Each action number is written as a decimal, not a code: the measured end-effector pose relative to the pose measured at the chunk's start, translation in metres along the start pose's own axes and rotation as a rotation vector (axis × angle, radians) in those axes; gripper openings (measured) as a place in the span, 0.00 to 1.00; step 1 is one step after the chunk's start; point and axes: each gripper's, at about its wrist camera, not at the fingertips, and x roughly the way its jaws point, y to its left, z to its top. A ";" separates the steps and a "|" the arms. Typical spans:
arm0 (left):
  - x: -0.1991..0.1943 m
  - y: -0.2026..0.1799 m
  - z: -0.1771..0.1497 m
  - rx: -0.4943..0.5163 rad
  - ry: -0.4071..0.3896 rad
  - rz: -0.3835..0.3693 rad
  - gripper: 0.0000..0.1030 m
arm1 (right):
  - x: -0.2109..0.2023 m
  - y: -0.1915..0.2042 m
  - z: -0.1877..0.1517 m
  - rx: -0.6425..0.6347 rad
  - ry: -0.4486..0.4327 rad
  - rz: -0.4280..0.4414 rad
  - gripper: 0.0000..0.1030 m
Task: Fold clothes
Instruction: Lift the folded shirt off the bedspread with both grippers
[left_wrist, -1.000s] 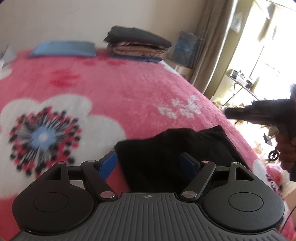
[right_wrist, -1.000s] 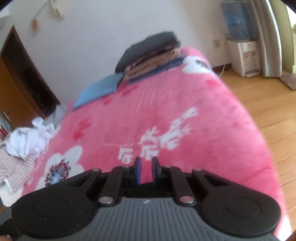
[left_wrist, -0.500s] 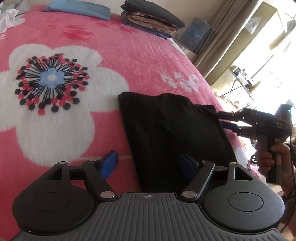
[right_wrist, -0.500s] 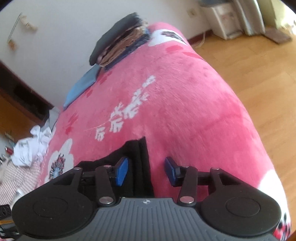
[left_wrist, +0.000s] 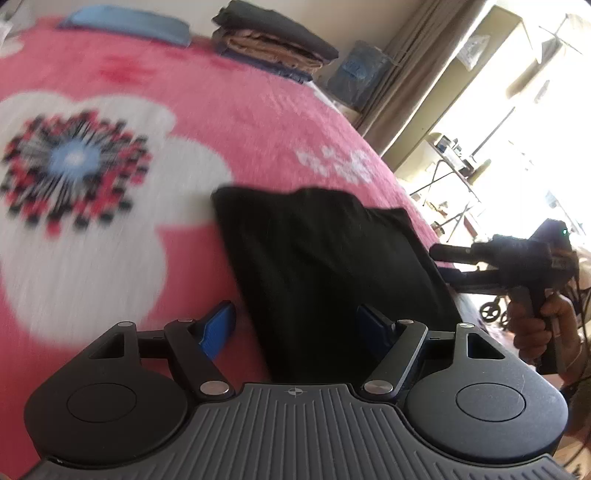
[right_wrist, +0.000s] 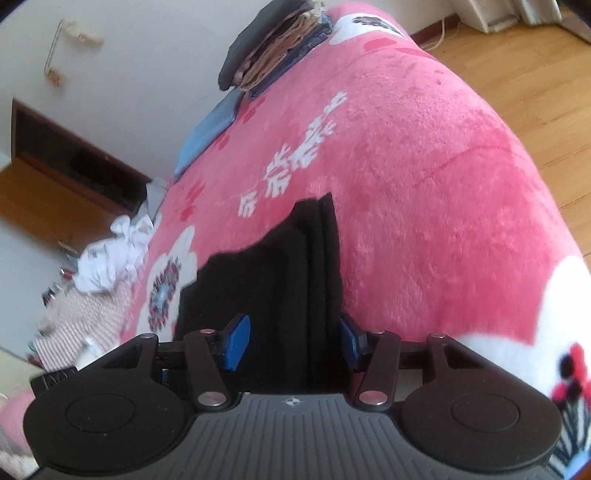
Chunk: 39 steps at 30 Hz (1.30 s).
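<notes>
Black cloth fills the middle of our left wrist view: the black garment (left_wrist: 325, 266) lies partly folded and flat on the pink flowered blanket (left_wrist: 229, 122) of the bed. Our left tool (left_wrist: 295, 328) hovers at its near end with blue pads spread wide; one pad sits over the blanket and the other over the cloth, pressing on nothing, so the near left edge runs between them, probably so we can take that edge for the next fold. At the right, a hand (left_wrist: 543, 325) holds the right tool (left_wrist: 443, 264) at the garment's far side edge. Beyond, a stack of folded clothes (left_wrist: 273, 40) sits near the wall, likely where finished pieces go.

From the right wrist view, the right tool (right_wrist: 295, 341) has its pads about half apart, straddling the layered edge of the garment (right_wrist: 280, 266) without pinching it. Unfolded laundry (right_wrist: 107, 254) waits in a heap by the bed's far side.
</notes>
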 end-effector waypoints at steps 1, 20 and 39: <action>0.005 0.000 0.005 0.004 -0.006 0.003 0.70 | 0.003 -0.001 0.005 0.006 -0.012 0.006 0.50; 0.031 0.013 0.028 -0.007 -0.039 -0.059 0.53 | 0.038 -0.002 0.019 -0.078 0.051 0.129 0.33; 0.024 -0.002 0.023 0.061 -0.083 -0.005 0.09 | 0.038 0.037 0.011 -0.248 -0.022 0.036 0.11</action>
